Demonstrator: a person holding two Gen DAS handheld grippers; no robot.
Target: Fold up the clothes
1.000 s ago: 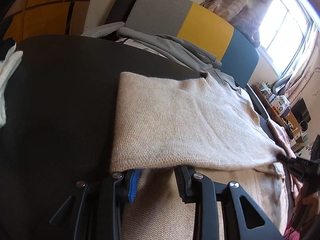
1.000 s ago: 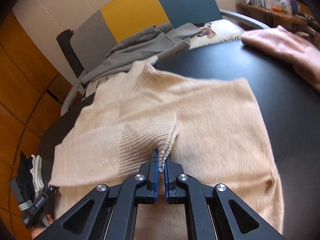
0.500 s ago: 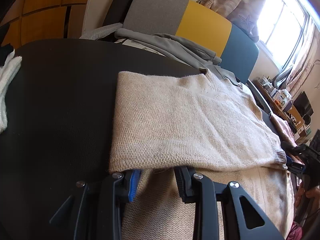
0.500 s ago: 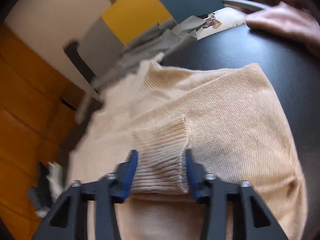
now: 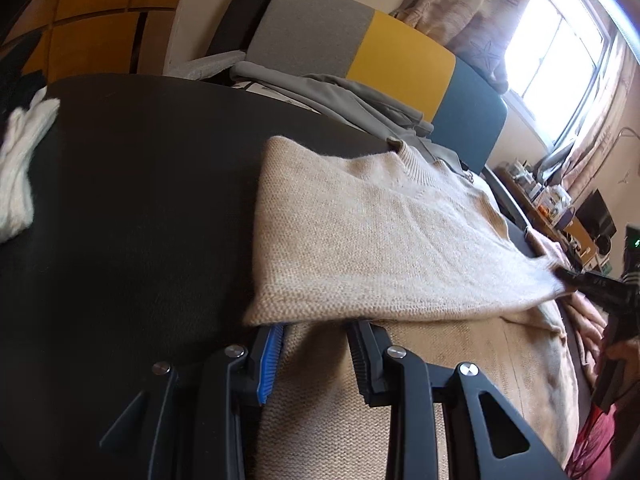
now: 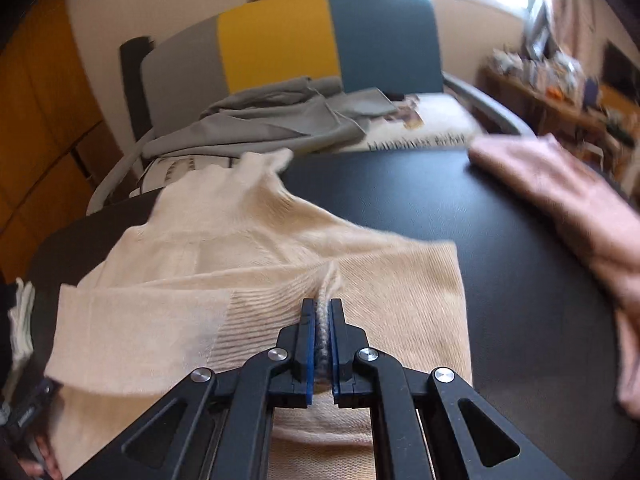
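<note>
A beige knit sweater lies on the black table, one sleeve folded across its body. My left gripper is open at the sleeve's near edge, its tips tucked just under the fold and holding nothing. My right gripper is shut on the ribbed cuff of that sleeve, which bunches between the blue pads. In the left wrist view the right gripper shows at the far right, pulling the cuff end taut. The sweater's collar points toward the chair.
A pink folded garment lies at the table's right side. White knitwear sits at the left edge. Behind the table stands a grey, yellow and teal chair with a grey garment draped on its seat. A cluttered shelf is far right.
My right gripper opened over the cuff half a second ago and has shut on it again, stretching the sleeve rightward. The left gripper has stayed open at the fold's edge.
</note>
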